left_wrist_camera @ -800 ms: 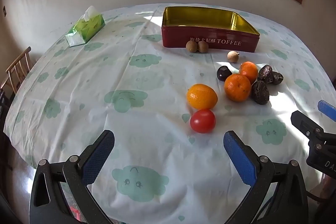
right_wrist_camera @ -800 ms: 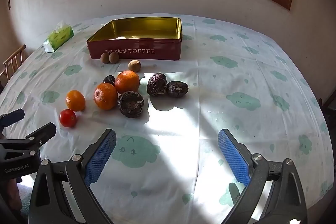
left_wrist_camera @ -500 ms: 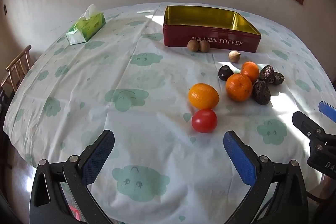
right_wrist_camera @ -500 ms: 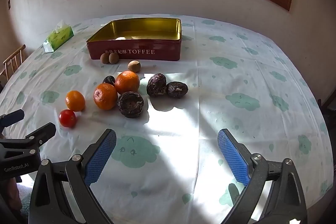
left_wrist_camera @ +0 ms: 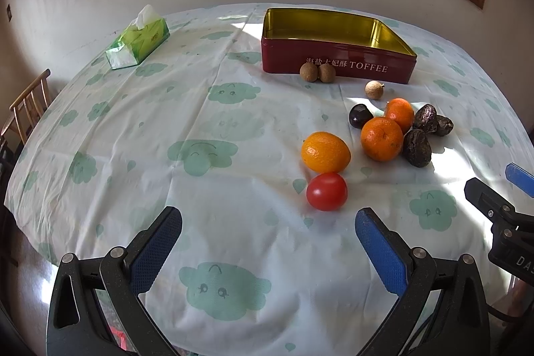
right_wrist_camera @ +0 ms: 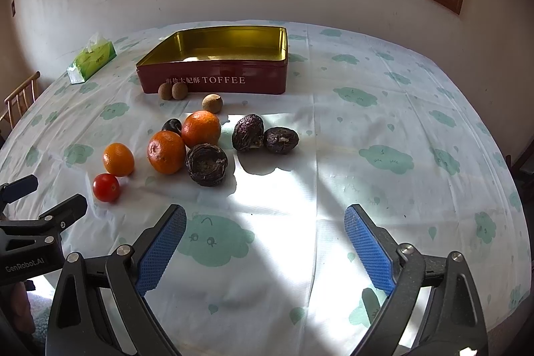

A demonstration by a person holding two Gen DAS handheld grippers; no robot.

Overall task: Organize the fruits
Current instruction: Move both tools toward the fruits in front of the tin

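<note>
A red TOFFEE tin [left_wrist_camera: 337,64] [right_wrist_camera: 213,82] with a gold inside stands open at the far side of the table. In front of it lie two brown longans [left_wrist_camera: 315,72], a third longan [right_wrist_camera: 212,103], a dark plum [left_wrist_camera: 360,116], three oranges [left_wrist_camera: 325,152] [right_wrist_camera: 166,151] [right_wrist_camera: 201,128], a red tomato [left_wrist_camera: 327,191] [right_wrist_camera: 106,187] and three wrinkled passion fruits [right_wrist_camera: 206,164]. My left gripper [left_wrist_camera: 268,234] is open above the cloth, just short of the tomato. My right gripper [right_wrist_camera: 265,231] is open too, with nothing between its fingers, nearer than the passion fruits.
A green tissue box [left_wrist_camera: 138,39] lies at the far left. A wooden chair [left_wrist_camera: 28,104] stands off the table's left edge. The table [right_wrist_camera: 383,129] wears a white cloth with green cloud prints; a wall and window are behind it.
The left wrist view has crept slightly forward toward the tomato and orange. The right gripper has stayed put. Both grippers remain open.
</note>
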